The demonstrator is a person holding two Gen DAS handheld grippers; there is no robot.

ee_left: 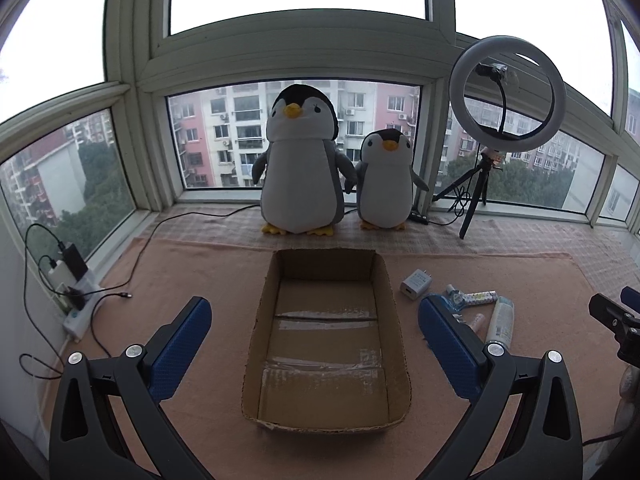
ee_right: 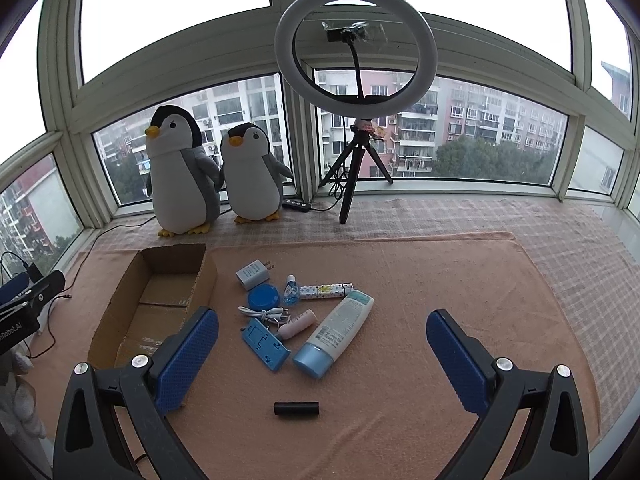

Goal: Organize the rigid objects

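Cardboard box (ee_left: pixel 326 344), open-topped and empty, sits left of the loose items; no item is packed yet. Both tongs, left (ee_left: pixel 316 344) and right (ee_right: pixel 322 354), are spread wide, holding nothing. Likely next: grasp the smooth plastic tube (ee_right: pixel 336 334) or the small black cylinder (ee_right: pixel 296 408).

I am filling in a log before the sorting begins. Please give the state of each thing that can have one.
Box: open, empty, upright.
Left claw: open, empty.
Right claw: open, empty.
Tube: lying flat, cap on.
Charger: lying flat, unplugged.
Black cylinder: lying on its side, apart from the pile.
Ring light: upright, off.
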